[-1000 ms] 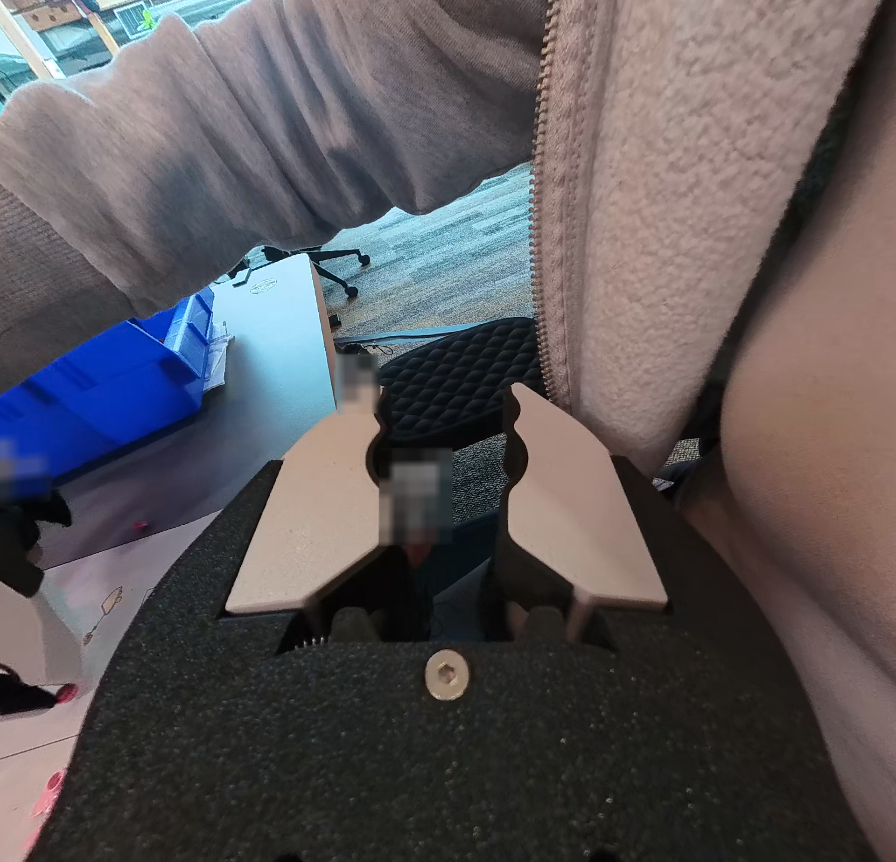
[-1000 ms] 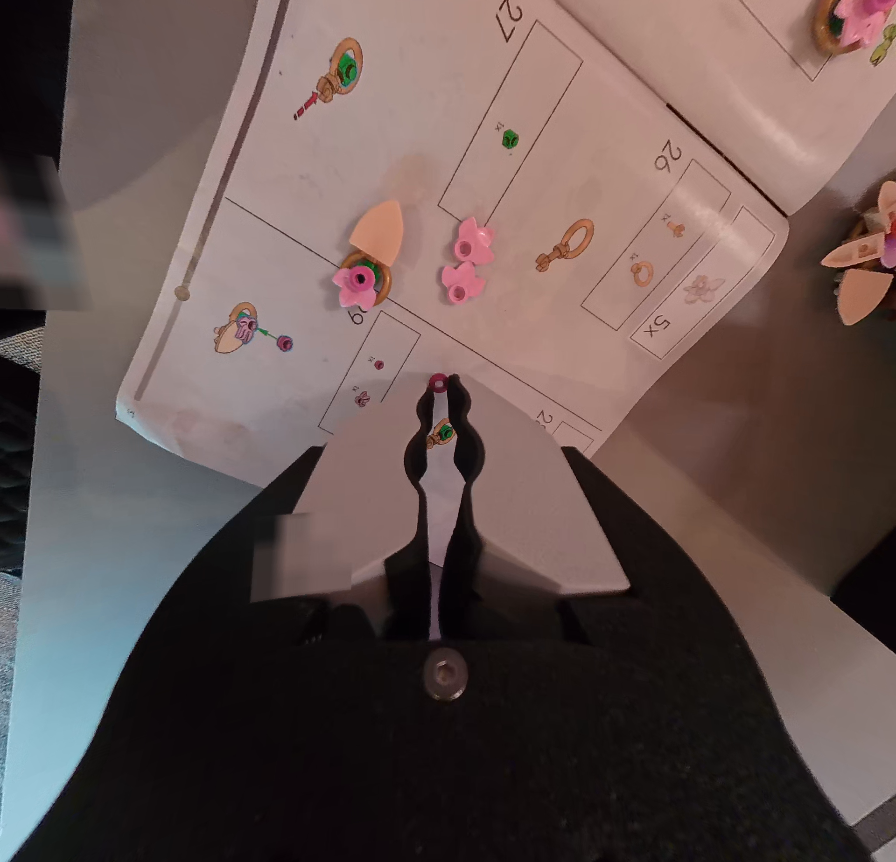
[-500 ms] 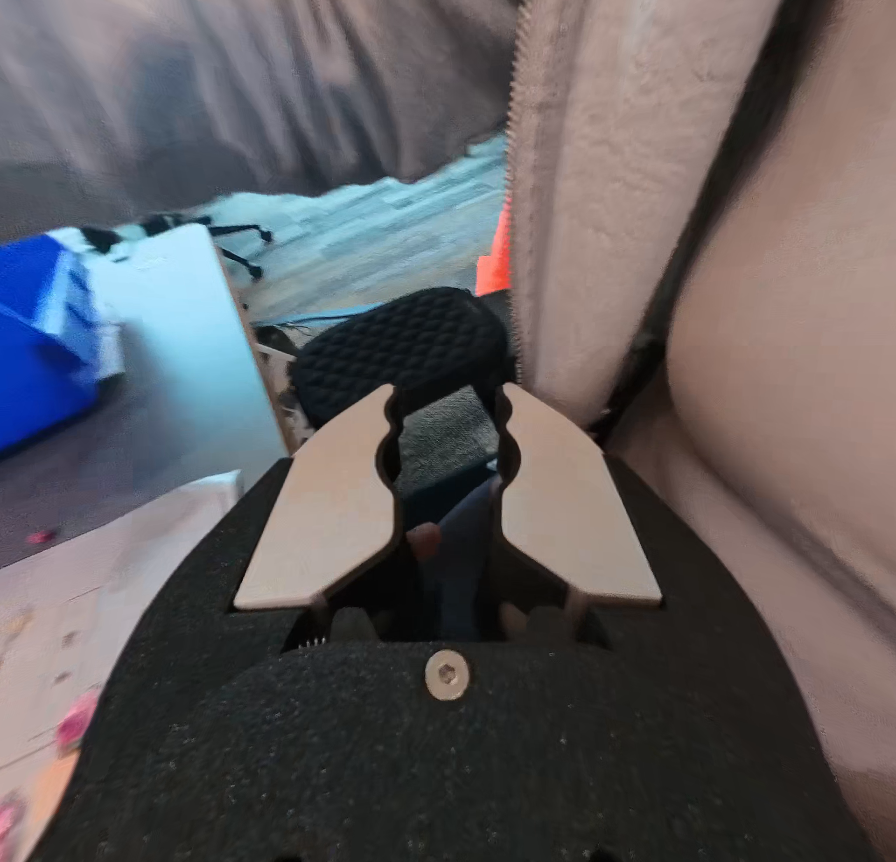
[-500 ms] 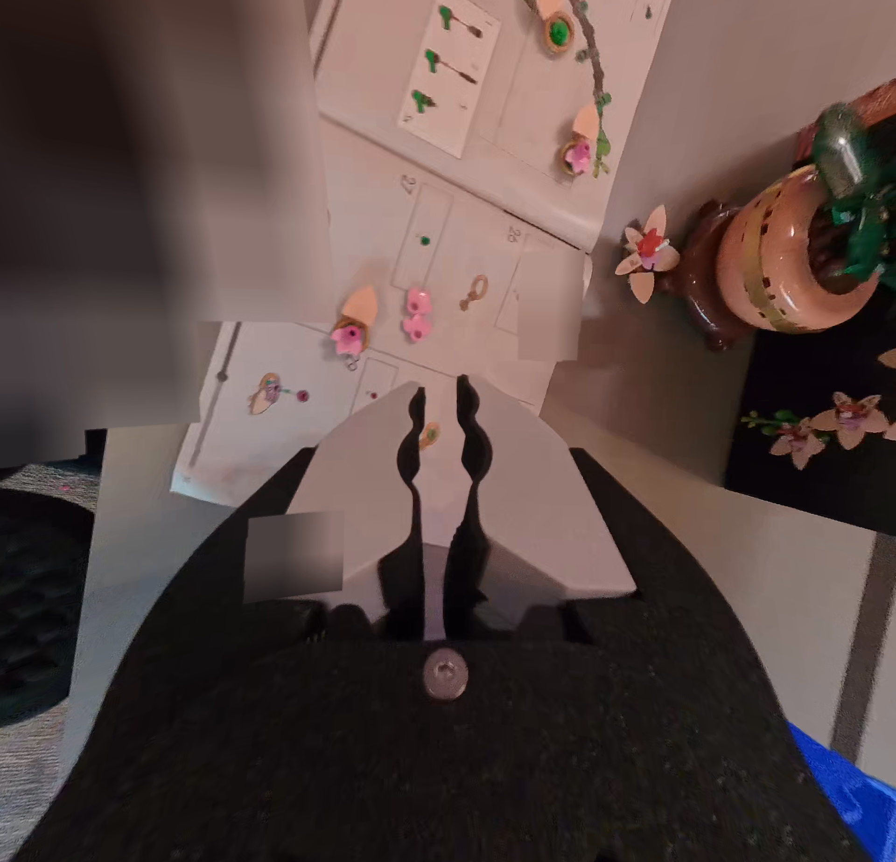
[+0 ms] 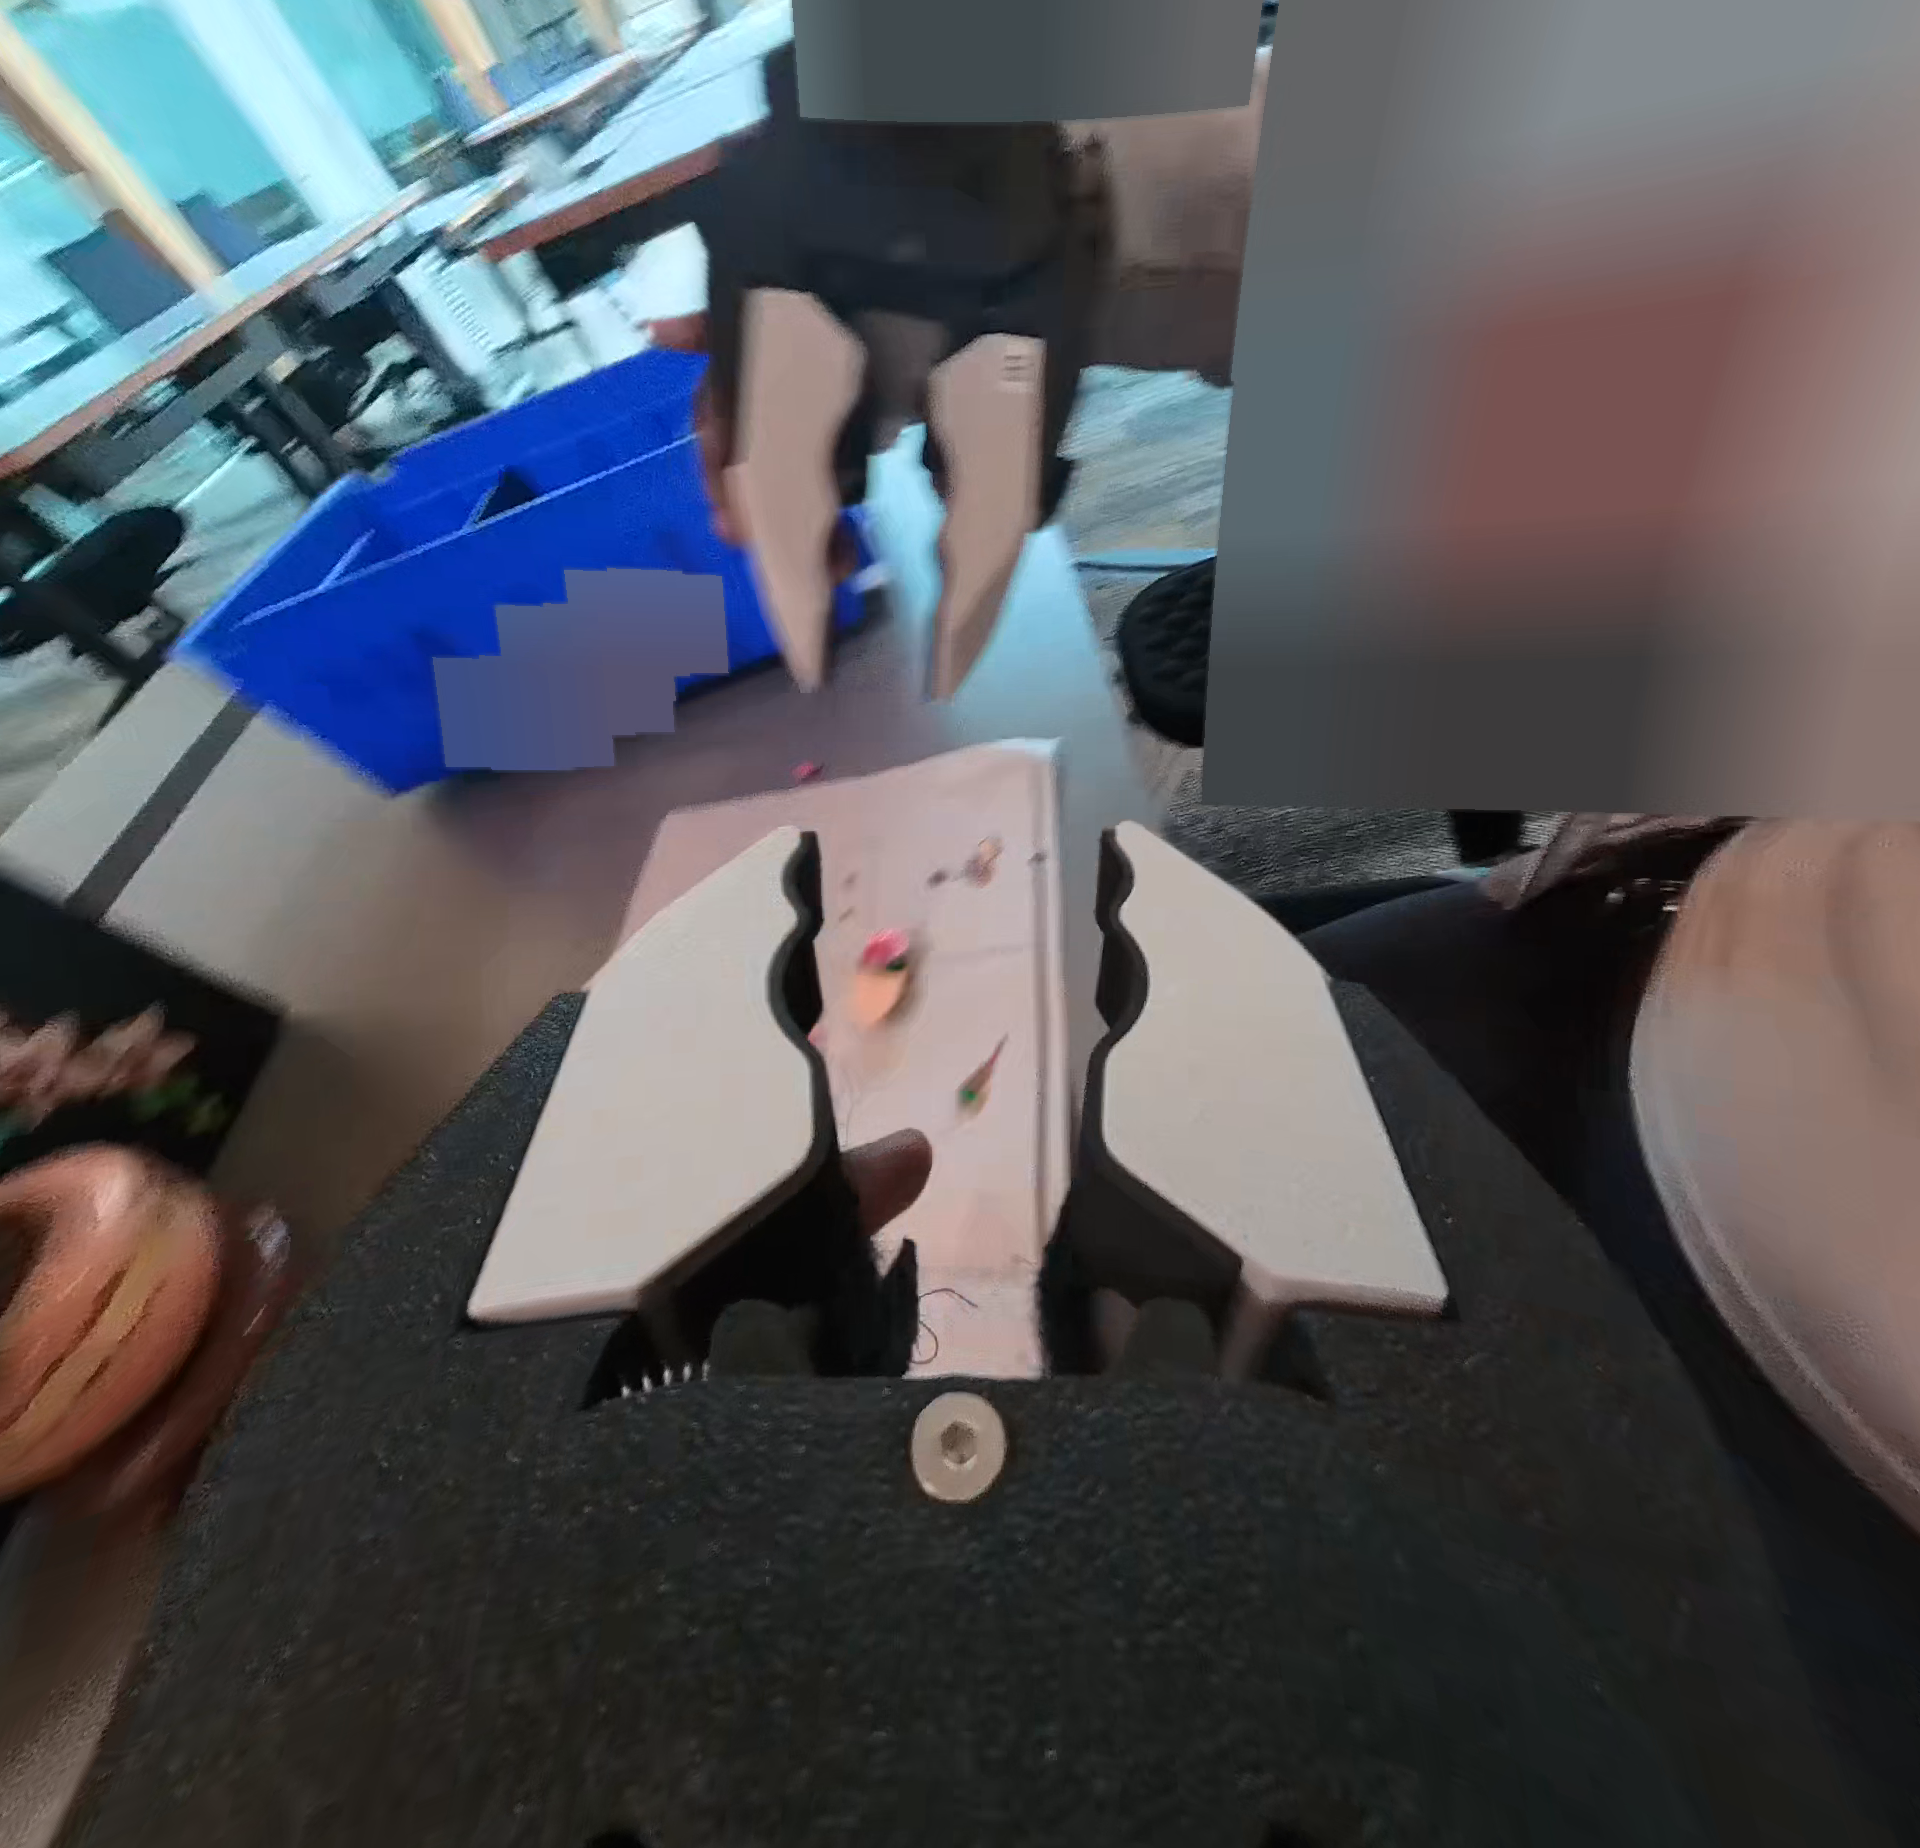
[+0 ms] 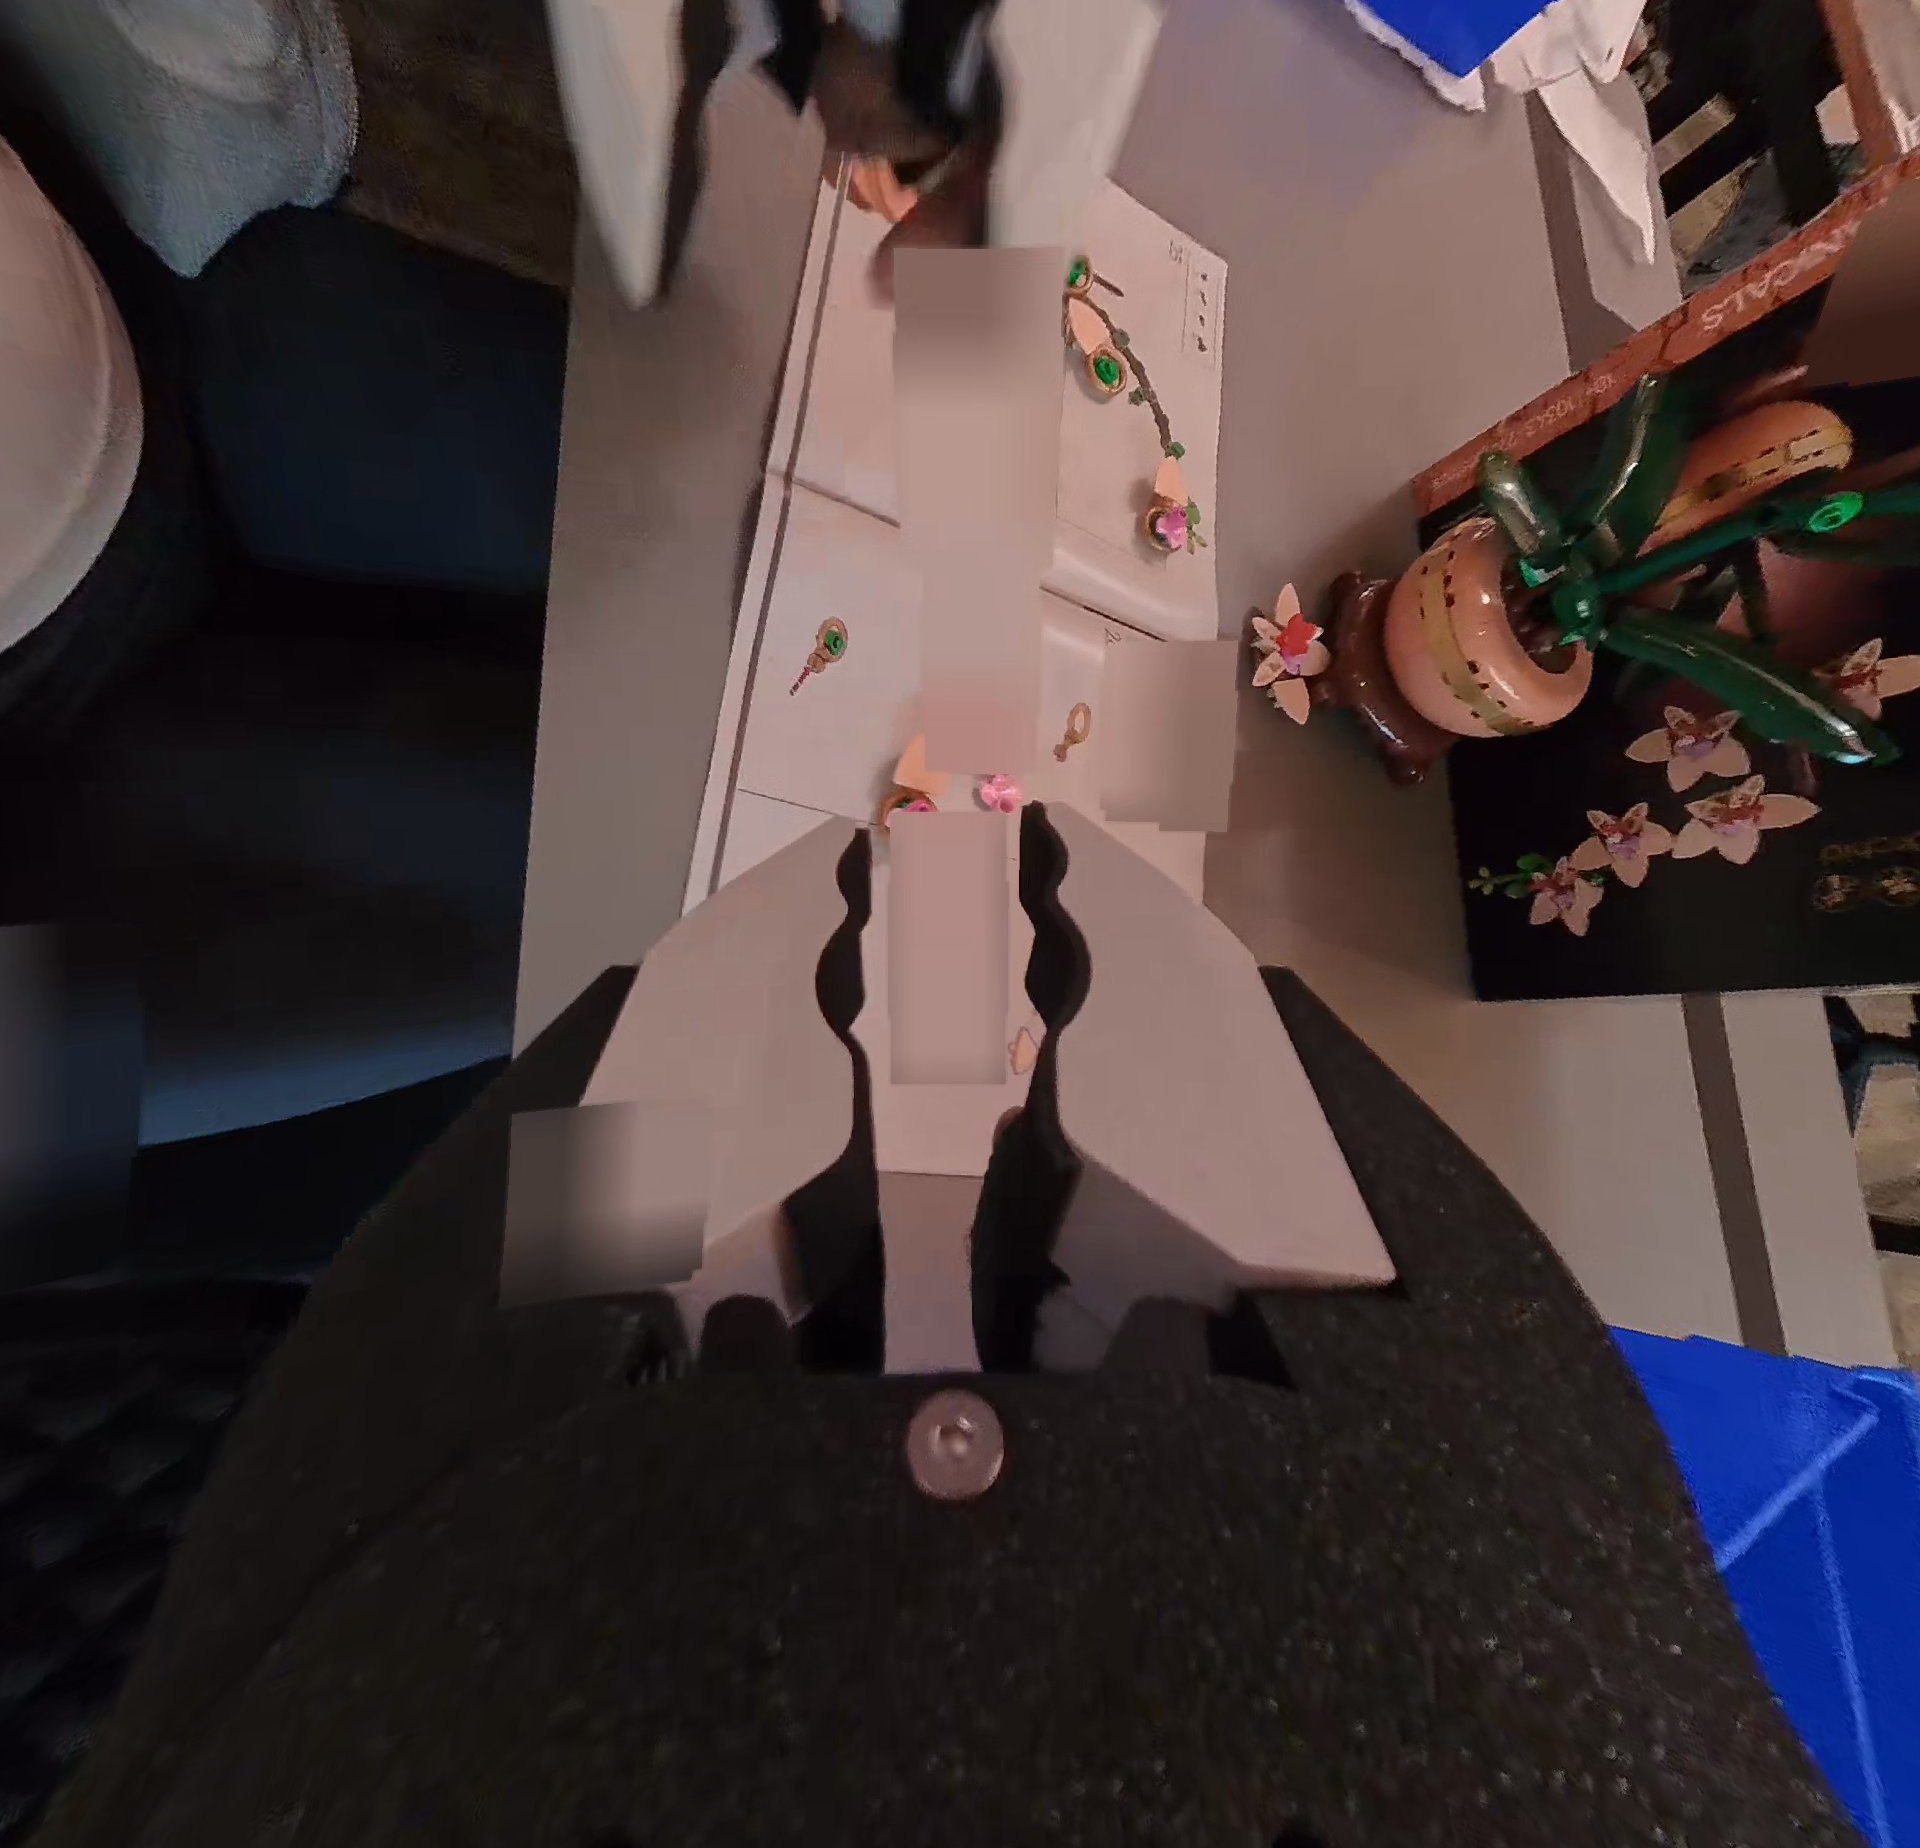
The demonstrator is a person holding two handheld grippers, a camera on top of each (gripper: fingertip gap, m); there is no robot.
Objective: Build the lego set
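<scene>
My left gripper [image 5: 958,840] is open and empty, its jaws wide apart above an open white instruction booklet [image 5: 966,925]. A peach petal piece with a pink flower [image 5: 881,977] lies on the page between its fingers. My right gripper [image 6: 945,830] is open above the same booklet [image 6: 831,572]. It also shows in the left wrist view [image 5: 875,684], hanging tips down with nothing between the tips. Just beyond its tips lie the peach petal piece [image 6: 906,796] and two small pink flowers [image 6: 1000,790]. One blurred left finger [image 6: 623,188] shows at the top of the right wrist view.
A brick-built pot with green stems [image 6: 1475,645] stands right of the booklet, with a loose cream flower [image 6: 1288,650] beside it and a dark box [image 6: 1662,811] behind. A blue bin [image 5: 468,603] sits at the table's far side. A tiny pink piece [image 5: 805,770] lies by the booklet. Left tips to right tips: about 8 cm.
My right gripper opened and rose away from the page; the tiny pink piece at its tips a second ago is gone from them. My left gripper swung from the person's fleece towards the table and opened wider.
</scene>
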